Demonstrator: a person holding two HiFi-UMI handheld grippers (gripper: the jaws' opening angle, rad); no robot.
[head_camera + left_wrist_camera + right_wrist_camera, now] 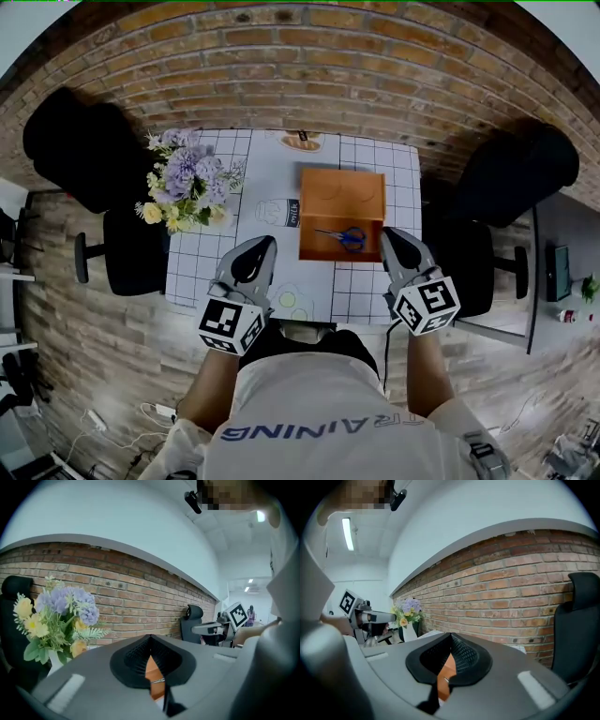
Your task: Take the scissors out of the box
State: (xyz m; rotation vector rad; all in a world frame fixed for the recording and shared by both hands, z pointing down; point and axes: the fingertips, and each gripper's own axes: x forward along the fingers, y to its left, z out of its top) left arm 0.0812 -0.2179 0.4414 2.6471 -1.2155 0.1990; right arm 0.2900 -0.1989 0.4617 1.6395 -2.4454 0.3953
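Now the scissors (343, 235) lie flat inside the orange box (319, 250), close to its near wall, with the blue handles to the right. The box sits on the table (281, 178), and flowers (187, 183) stand at the table's left. The left gripper (262, 246) hovers left of the box, clenched on nothing. The right gripper (392, 236), just beside the box's near right corner, is likewise clamped empty.

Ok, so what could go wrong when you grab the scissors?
The scissors lie flat on the floor of the box, so the right gripper, shut now, might slip off them or shove the box along. The flowers stand near the left gripper; a wide swing could tip them.
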